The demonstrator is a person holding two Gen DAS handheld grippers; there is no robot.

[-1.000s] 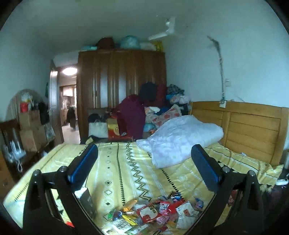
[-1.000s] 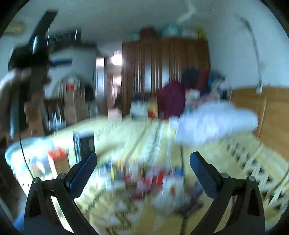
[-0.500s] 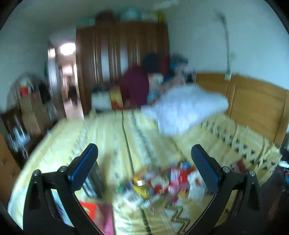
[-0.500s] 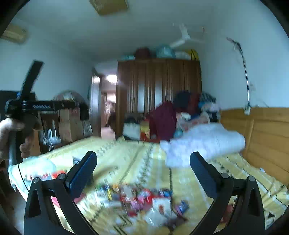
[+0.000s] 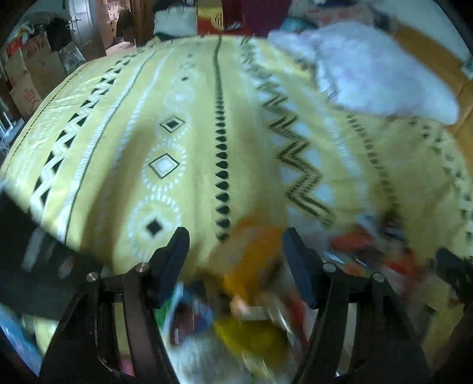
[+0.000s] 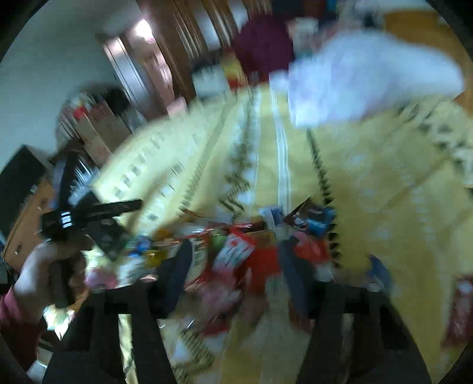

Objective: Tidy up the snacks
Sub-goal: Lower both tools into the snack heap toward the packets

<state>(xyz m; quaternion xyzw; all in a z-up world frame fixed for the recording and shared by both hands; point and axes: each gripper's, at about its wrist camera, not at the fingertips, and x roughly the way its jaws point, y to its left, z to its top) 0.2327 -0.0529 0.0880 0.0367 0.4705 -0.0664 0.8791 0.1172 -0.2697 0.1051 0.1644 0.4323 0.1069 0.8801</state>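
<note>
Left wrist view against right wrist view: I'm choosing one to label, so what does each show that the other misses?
Only the left wrist view shows the orange packet between the left gripper fingers, untouched. Only the right wrist view shows the person's hand holding that gripper, the white wall, and the right gripper. Both show the snack pile, yellow bedspread and white pillow.

light: dim, my doorway lamp (image 6: pixel 143 28) glares | blur: heavy on snacks (image 6: pixel 236 251) | edges: fisheye-bent, dark corners
</note>
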